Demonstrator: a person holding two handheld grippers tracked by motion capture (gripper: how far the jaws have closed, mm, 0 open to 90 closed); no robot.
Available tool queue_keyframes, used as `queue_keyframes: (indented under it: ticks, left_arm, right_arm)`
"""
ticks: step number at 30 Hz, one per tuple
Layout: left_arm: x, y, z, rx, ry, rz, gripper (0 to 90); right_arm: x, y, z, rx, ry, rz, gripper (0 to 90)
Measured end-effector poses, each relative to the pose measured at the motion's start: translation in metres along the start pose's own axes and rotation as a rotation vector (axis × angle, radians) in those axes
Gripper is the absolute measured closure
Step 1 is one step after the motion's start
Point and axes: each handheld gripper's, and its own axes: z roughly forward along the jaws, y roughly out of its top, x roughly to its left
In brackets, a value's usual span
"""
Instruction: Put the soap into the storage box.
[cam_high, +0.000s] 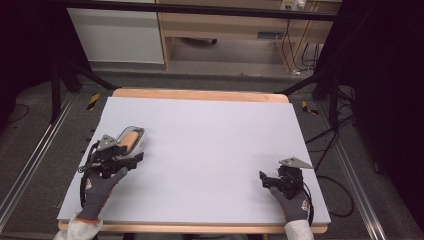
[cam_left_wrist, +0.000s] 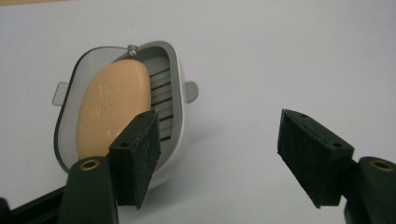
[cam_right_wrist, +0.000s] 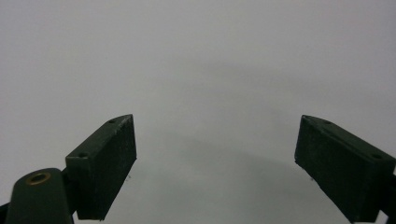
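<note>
Your left tool: jaws spread wide, gripping nothing, just short of soap dish at worktop left side. Orange soap bar lies inside dish. Your right tool: jaws wide apart, empty, over bare worktop near right edge.

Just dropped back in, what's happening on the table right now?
A person in grey gloves holds a pair of tongs in each hand over a pale grey table top. The left tongs are open, right beside a grey oval soap dish holding an orange bar of soap; one jaw stands in front of the dish, and nothing is gripped. The right tongs are open too, near the table's right front, with only bare surface between the jaws.
</note>
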Motion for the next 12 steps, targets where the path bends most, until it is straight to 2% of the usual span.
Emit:
queue_keyframes:
  ticks: [6, 8, 12]
  left_arm:
    - [-0.002, -0.024, -0.003, 0.027, 0.009, -0.003, 28.3]
    - [-0.001, -0.03, -0.004, 0.034, 0.013, -0.013, 28.2]
    - [0.0, -0.043, -0.003, 0.071, 0.028, -0.006, 28.0]
  right_arm:
    - [-0.005, -0.002, -0.001, 0.001, -0.028, -0.018, 12.8]
    - [-0.007, -0.003, -0.001, 0.003, -0.028, -0.009, 12.8]
    - [-0.011, -0.006, -0.004, 0.0, -0.033, -0.002, 12.8]
